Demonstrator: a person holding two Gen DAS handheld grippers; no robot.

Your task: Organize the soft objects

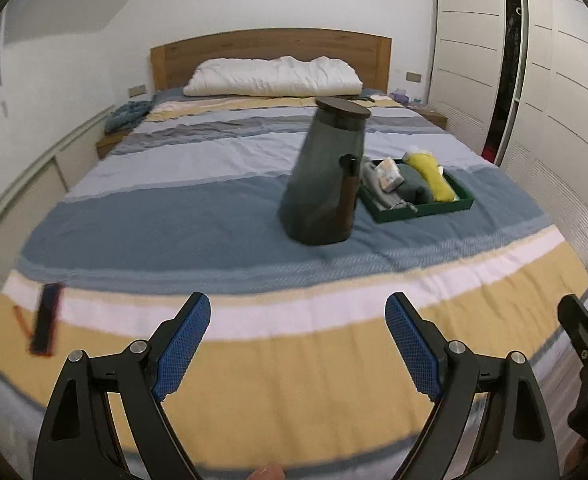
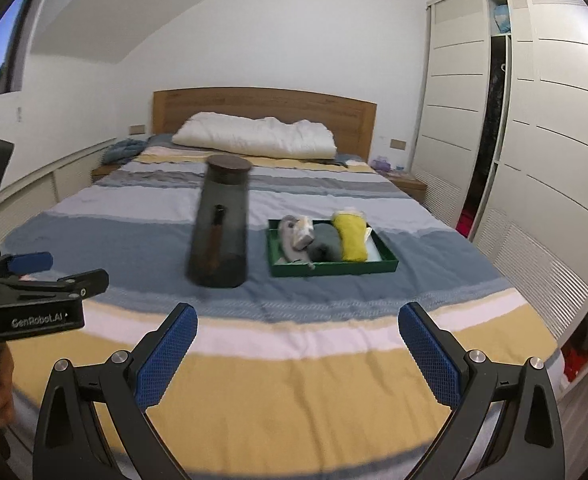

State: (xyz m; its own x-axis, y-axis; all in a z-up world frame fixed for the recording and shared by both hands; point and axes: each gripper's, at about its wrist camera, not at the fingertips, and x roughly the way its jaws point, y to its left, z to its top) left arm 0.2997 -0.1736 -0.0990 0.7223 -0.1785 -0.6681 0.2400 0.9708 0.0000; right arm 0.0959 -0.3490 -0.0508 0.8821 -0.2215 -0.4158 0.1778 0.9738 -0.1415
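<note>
1. Grippers idle: left gripper (image 1: 298, 316) and right gripper (image 2: 298, 326) both gape wide, holding nothing.
2. Soft rolls, yellow roll (image 2: 349, 236) included, sit packed in green tray (image 2: 336, 268) at one o'clock, beside dark jar (image 2: 219, 220).
3. Looks nearly done; nothing soft lies loose on the blanket.

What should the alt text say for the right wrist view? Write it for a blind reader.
A striped bed fills the view, with a tall dark lidded jar standing beside a green tray holding rolled grey, dark green and yellow cloths. The right gripper hangs over the foot of the bed, jaws wide apart and empty; the left gripper shows at the left edge.
</note>
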